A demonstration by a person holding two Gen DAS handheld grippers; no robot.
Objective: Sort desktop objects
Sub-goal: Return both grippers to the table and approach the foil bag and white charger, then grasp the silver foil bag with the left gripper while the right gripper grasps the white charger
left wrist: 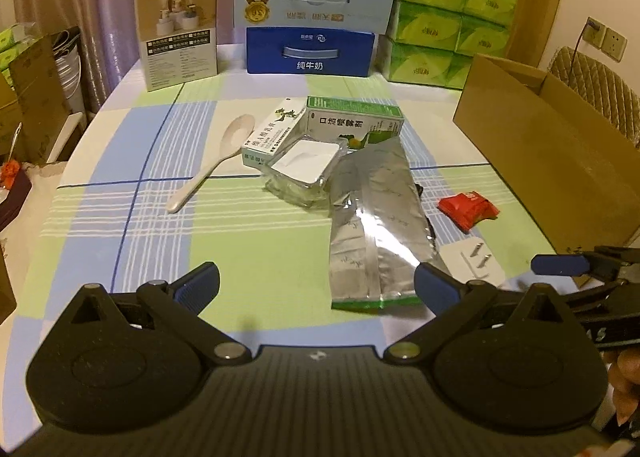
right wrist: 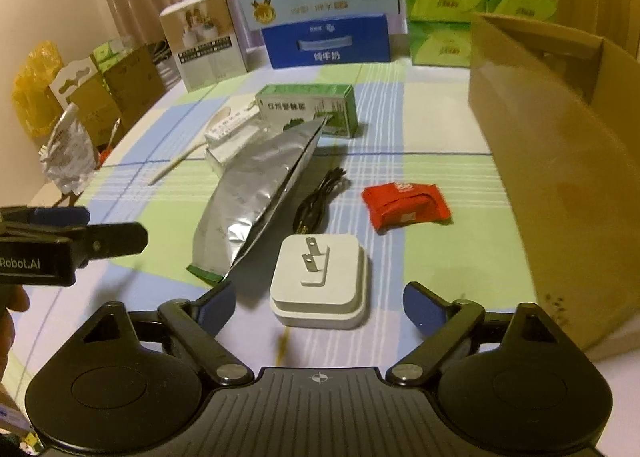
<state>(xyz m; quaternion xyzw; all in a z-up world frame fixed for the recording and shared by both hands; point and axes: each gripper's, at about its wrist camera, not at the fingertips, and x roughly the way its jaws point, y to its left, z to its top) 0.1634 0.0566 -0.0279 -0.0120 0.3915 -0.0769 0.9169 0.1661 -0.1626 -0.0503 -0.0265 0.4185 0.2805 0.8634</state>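
My left gripper [left wrist: 316, 285] is open above the near edge of the checked tablecloth, and the bottom of a silver foil pouch [left wrist: 376, 225] lies between its fingertips. My right gripper [right wrist: 320, 307] is open around a white plug charger [right wrist: 320, 281], prongs up. A red snack packet [right wrist: 406, 206] lies right of a black cable [right wrist: 316, 201]. Farther back sit a green medicine box [left wrist: 352, 119], a white ointment box [left wrist: 272, 137], a clear plastic box [left wrist: 304, 173] and a white spoon [left wrist: 212, 161]. The same foil pouch [right wrist: 256, 201] shows left of the charger.
An open cardboard box [left wrist: 560, 161] stands on the table's right side. At the back stand a beige carton [left wrist: 176, 33], blue milk cartons [left wrist: 312, 49] and stacked green tissue packs [left wrist: 444, 21]. Cardboard boxes and bags [right wrist: 80, 97] crowd the floor on the left.
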